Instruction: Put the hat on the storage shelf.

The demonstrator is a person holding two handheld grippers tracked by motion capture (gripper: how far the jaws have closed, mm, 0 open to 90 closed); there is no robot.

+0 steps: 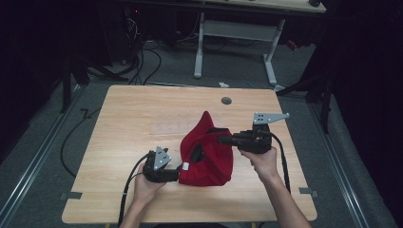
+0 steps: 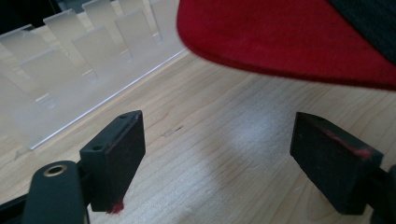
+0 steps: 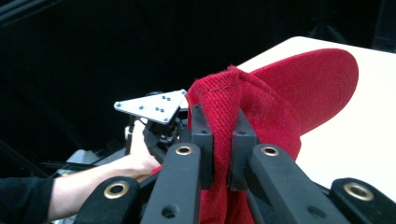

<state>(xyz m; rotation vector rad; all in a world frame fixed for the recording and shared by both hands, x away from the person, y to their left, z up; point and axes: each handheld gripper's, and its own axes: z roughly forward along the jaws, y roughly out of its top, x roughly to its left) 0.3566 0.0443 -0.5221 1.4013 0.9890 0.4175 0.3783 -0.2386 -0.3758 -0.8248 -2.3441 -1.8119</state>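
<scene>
The right gripper (image 3: 219, 135) is clamping the red cap (image 1: 209, 154); the left gripper (image 2: 224, 154), jaws apart, is sitting just below its brim.

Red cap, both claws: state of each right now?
Red cap: on the table, one fold of its fabric pinched and lifted, brim pointing to the table's far side.
Right claw: shut on the red cap's fabric, cloth bunched between its jaws.
Left claw: open, nothing between its jaws, low over the wood beside the cap.
</scene>
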